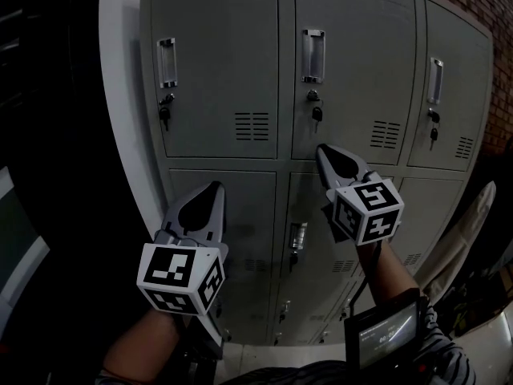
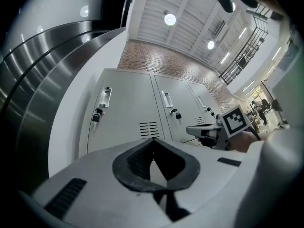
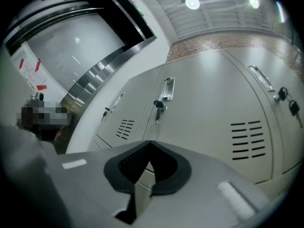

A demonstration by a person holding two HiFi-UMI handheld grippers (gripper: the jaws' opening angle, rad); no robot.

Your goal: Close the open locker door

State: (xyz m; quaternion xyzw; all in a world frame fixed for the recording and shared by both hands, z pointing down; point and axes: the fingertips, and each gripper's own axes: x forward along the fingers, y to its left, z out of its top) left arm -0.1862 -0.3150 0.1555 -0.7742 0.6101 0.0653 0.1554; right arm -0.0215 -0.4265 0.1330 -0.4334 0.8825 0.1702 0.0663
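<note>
Facing the lockers point(image 1: 224, 70), right gripper point(image 1: 323, 152) sits closed, empty.

I'm at a bank of grey metal lockers point(image 1: 216, 70) with keys point(image 1: 164, 117) hanging in the locks; a storage corner of a big public building, not a home; brick wall point(image 2: 156, 61) above, slatted ceiling point(image 2: 190, 8) with round lights point(image 2: 169, 19), upper-floor railing point(image 2: 244, 56); curved steel bands point(image 2: 42, 80) to my left, possibly an escalator side, too dim to tell.
</note>
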